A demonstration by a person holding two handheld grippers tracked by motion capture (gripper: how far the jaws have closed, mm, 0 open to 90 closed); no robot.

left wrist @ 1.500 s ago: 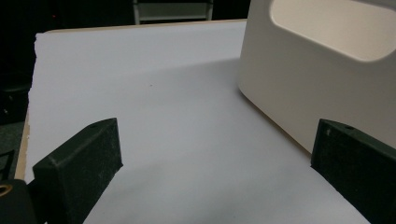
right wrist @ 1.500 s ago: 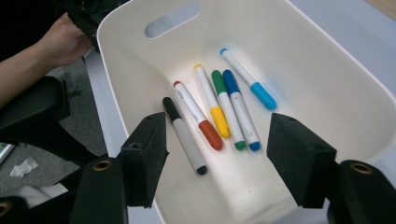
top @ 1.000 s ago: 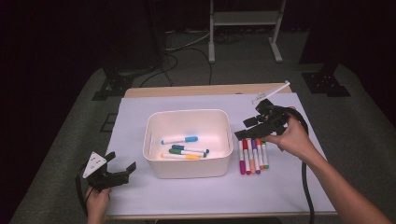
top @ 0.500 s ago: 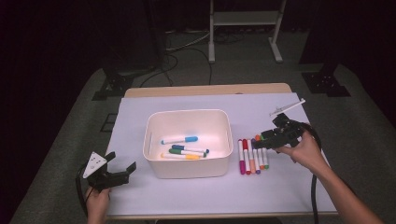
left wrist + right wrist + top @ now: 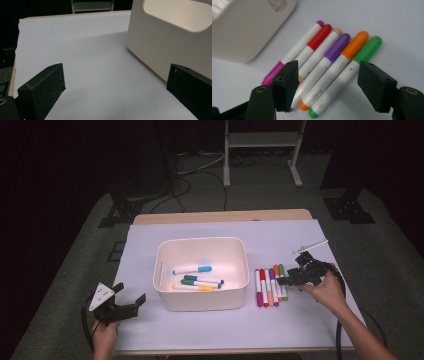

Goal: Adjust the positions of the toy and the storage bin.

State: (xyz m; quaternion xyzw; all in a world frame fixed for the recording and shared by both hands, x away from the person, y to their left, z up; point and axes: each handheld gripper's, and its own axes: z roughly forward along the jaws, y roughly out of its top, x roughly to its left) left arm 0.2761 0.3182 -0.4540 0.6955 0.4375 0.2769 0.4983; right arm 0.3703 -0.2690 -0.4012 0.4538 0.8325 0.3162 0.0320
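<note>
A white bin (image 5: pixel 202 270) stands mid-table and holds a blue, a green and a yellow marker (image 5: pixel 192 269). To its right lies a row of several markers (image 5: pixel 270 287) on the white sheet. My right gripper (image 5: pixel 286 281) hovers low over that row, open. Its jaws have just been closing a little. In the right gripper view it (image 5: pixel 328 75) straddles the purple (image 5: pixel 337 47), orange (image 5: pixel 354 46) and green (image 5: pixel 367 50) markers without pressing on them. My left gripper (image 5: pixel 127 302) rests open at the front left, beside the bin wall (image 5: pixel 160 42), nothing in it (image 5: pixel 115 82).
A thin white stick (image 5: pixel 310 246) lies behind the right hand. The table's wooden far edge (image 5: pixel 220 216) shows beyond the sheet. A metal stand (image 5: pixel 260 150) and cables sit on the floor behind. A black cable trails from the right gripper off the front edge.
My right gripper has come down and nearer, from the air beside the bin to just over the marker row. The left gripper has stayed put.
</note>
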